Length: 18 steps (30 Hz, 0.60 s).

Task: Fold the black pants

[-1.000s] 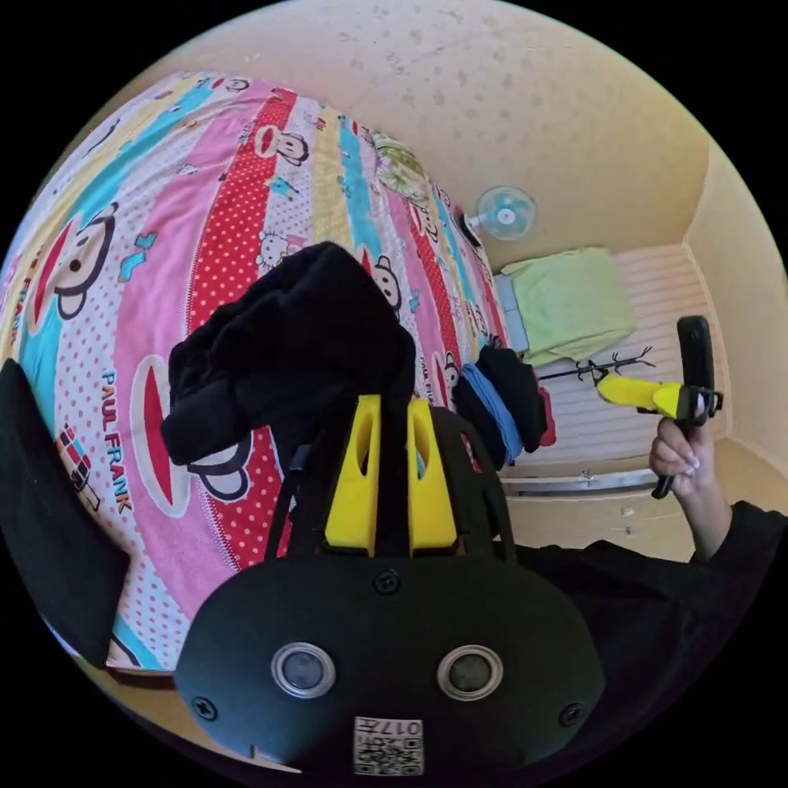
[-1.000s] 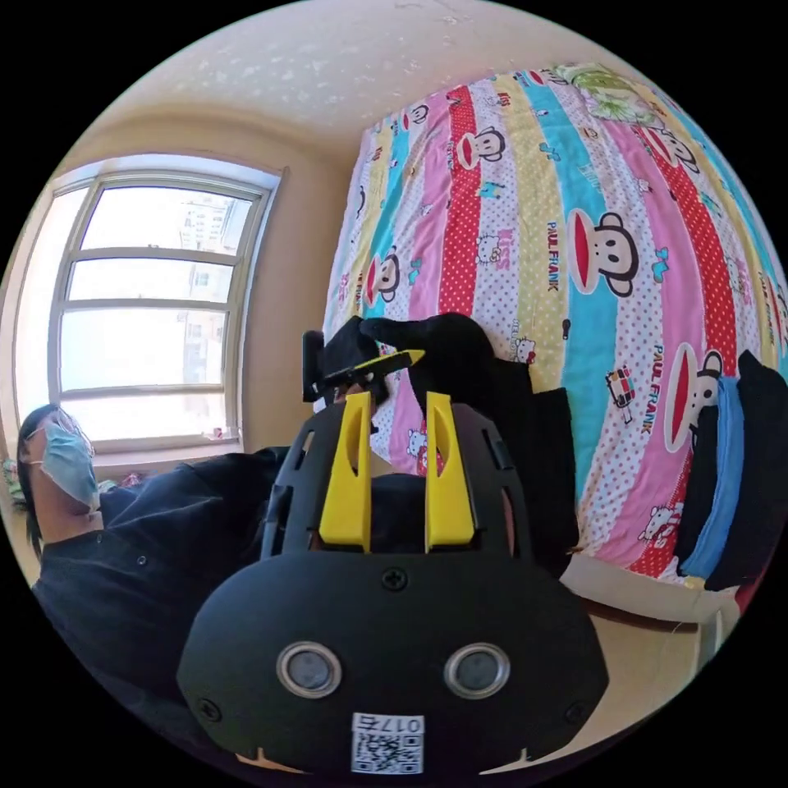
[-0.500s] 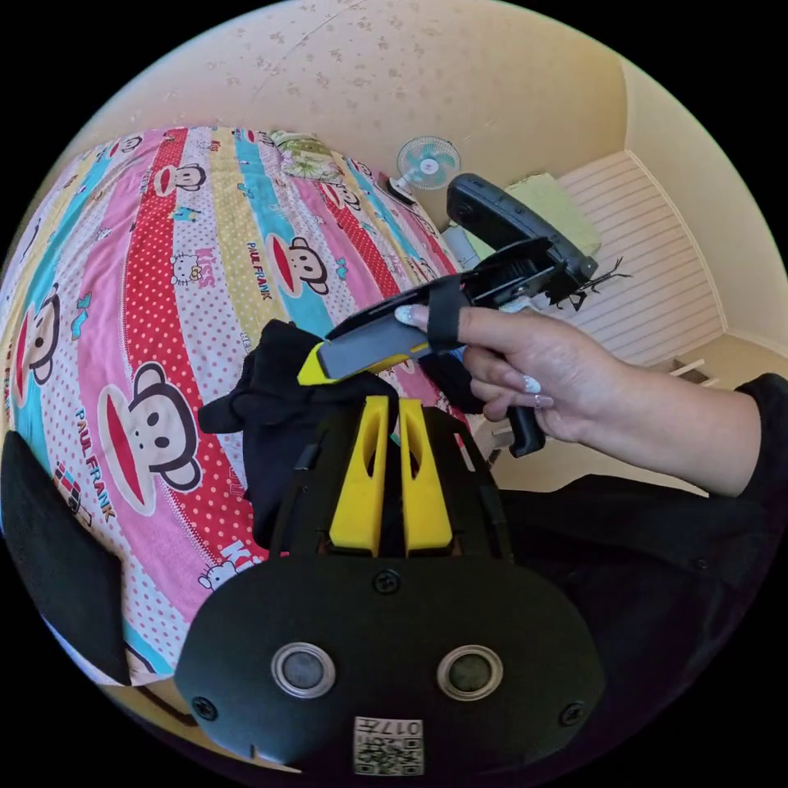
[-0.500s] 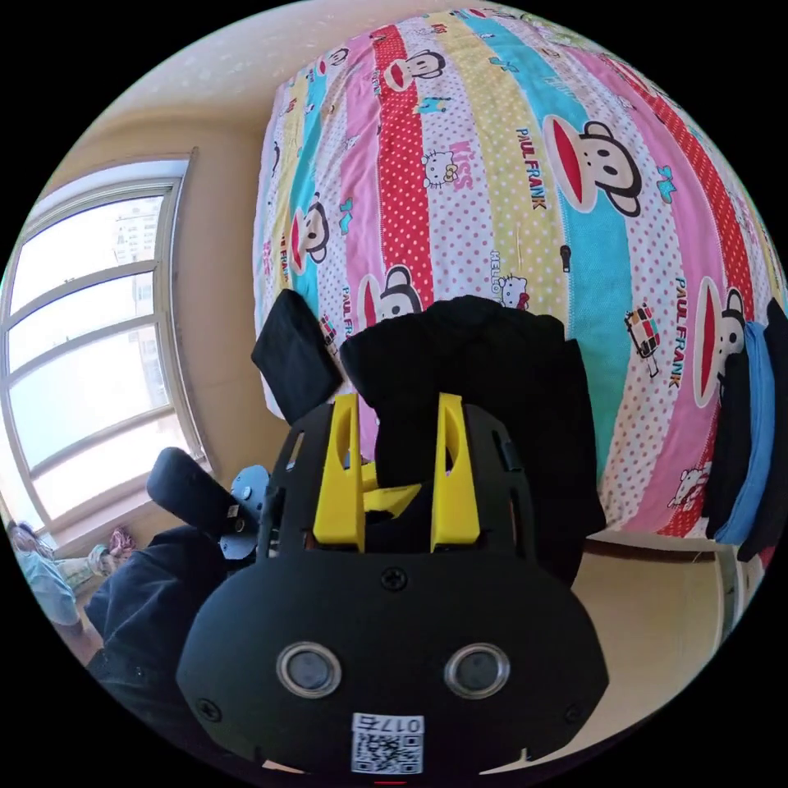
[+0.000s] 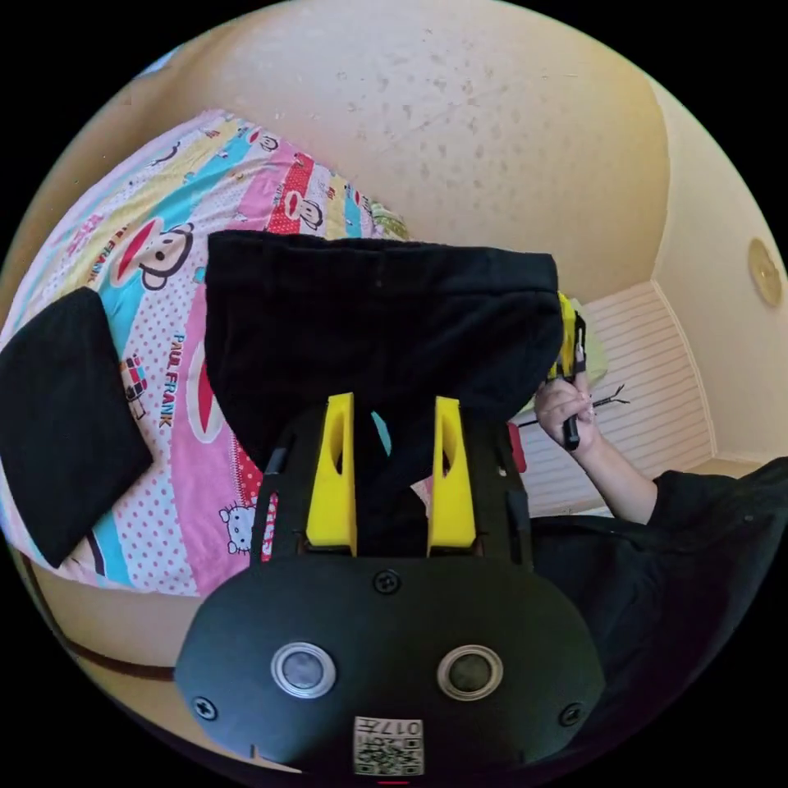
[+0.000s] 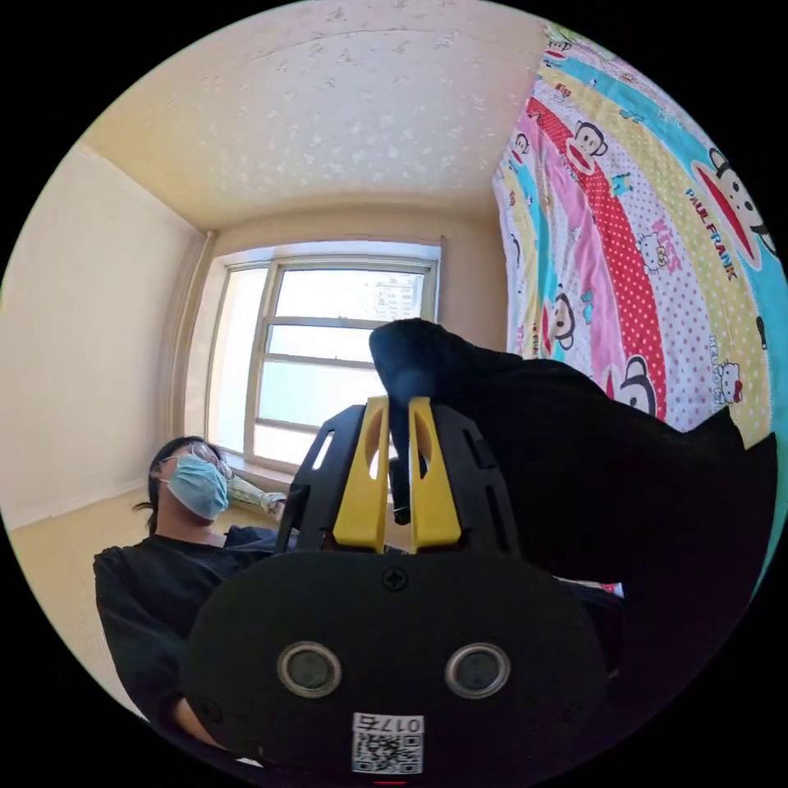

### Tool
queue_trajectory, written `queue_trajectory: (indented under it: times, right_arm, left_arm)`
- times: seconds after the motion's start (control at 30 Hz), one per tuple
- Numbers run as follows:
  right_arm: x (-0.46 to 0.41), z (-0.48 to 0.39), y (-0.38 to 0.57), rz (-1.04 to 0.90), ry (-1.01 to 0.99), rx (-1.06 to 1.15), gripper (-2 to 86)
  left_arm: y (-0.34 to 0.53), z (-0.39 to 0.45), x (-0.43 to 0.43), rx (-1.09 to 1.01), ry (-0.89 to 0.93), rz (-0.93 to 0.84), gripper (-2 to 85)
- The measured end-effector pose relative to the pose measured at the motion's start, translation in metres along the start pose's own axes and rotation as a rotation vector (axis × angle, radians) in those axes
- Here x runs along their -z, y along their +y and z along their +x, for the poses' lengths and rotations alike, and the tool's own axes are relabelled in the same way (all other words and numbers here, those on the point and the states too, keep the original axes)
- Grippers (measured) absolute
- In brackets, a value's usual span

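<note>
L gripper view, going L to R: a separate folded black piece (image 5: 70, 419) lies at the near edge of the cartoon-print bedsheet (image 5: 176, 492). Next to it the black pants (image 5: 377, 328) are lifted above the sheet, waistband stretched as a straight edge across the top, legs hanging down toward the camera. L gripper (image 5: 386, 410) has jaws set wide apart w/ cloth hanging between them; cannot tell whether they actually press on it. At the R end of the waistband sits the R gripper (image 5: 568, 328) in the person's hand (image 5: 560, 402), slatted wall panel (image 5: 648, 386) behind. R gripper view: window (image 6: 328, 345) at L, then R gripper (image 6: 398, 410), jaws narrow & pinched on a corner of the pants (image 6: 574, 460), bedsheet (image 6: 657, 246) at far R. Step in hand, as I judge: spreading/straightening the pants by the waistband before any fold. Next move prob. needs a firm L-side grip on the other waistband corner, then lowering the garment flat onto the sheet, clear of the folded piece, legs aligned.
</note>
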State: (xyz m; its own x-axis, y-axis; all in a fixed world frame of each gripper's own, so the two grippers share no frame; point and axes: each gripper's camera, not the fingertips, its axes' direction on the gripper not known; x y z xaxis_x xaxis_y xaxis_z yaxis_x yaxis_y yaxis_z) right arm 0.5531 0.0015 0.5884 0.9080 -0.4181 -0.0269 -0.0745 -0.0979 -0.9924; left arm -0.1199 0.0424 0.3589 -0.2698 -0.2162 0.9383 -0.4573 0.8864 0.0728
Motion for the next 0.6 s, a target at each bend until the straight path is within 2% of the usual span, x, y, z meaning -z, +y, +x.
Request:
queue_trajectory:
  times: [0.13, 0.2, 0.37, 0.47, 0.6]
  right_arm:
    - [-0.023, -0.091, 0.012, -0.165, -0.108, 0.235, 2.2]
    - [-0.028, -0.134, 0.021, -0.219, -0.142, 0.32, 2.2]
    - [-0.025, -0.246, 0.052, -0.331, -0.301, 0.515, 2.2]
    - [-0.017, -0.32, 0.077, -0.386, -0.389, 0.641, 2.1]
    - [-0.002, -0.409, 0.109, -0.402, -0.549, 0.765, 2.1]
  left_arm:
    - [0.041, -0.011, 0.067, 0.116, -0.189, 0.262, 17.4]
    - [0.053, -0.013, 0.083, 0.09, -0.183, 0.322, 19.2]
    - [0.043, -0.017, 0.044, -0.056, 0.3, 0.122, 20.7]
    - [0.031, 0.006, 0.014, -0.109, 0.525, 0.061, 20.5]
    - [-0.005, 0.059, -0.027, -0.205, 0.723, -0.082, 20.8]
